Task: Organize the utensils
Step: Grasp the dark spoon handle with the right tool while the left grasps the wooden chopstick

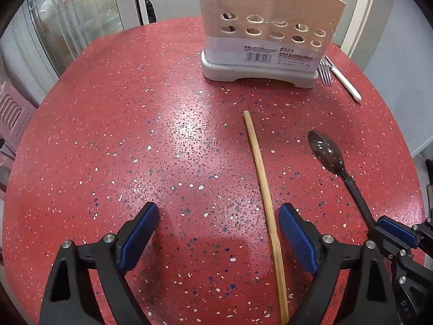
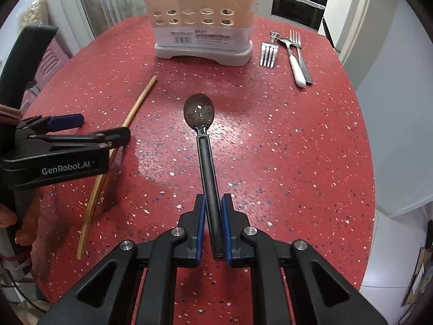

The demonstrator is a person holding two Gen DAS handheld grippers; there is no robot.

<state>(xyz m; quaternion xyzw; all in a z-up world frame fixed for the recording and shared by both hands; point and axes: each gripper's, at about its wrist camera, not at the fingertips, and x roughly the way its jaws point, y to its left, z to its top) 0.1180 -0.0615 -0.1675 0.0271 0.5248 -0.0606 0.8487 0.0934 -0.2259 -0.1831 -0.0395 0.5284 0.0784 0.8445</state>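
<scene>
A dark spoon (image 2: 199, 111) lies on the red speckled table (image 2: 284, 149), bowl toward the holder. My right gripper (image 2: 213, 199) is shut on its black handle, both blue pads pressing the sides. In the left wrist view the spoon (image 1: 324, 149) runs back to the right gripper (image 1: 389, 230) at the right edge. A single bamboo chopstick (image 1: 259, 168) lies flat between the wide-apart fingers of my left gripper (image 1: 219, 211), close to the right finger (image 1: 295, 233). The left gripper is open and touches nothing. A beige perforated utensil holder (image 2: 200, 13) stands at the far side.
Right of the holder lie a metal fork (image 2: 268, 51), a white-handled utensil (image 2: 296, 70) and another fork (image 2: 295, 38). The holder (image 1: 265, 27) has utensils standing in it. The table's edge curves round on both sides. A person's fingers (image 2: 10, 216) hold the left gripper (image 2: 102, 128).
</scene>
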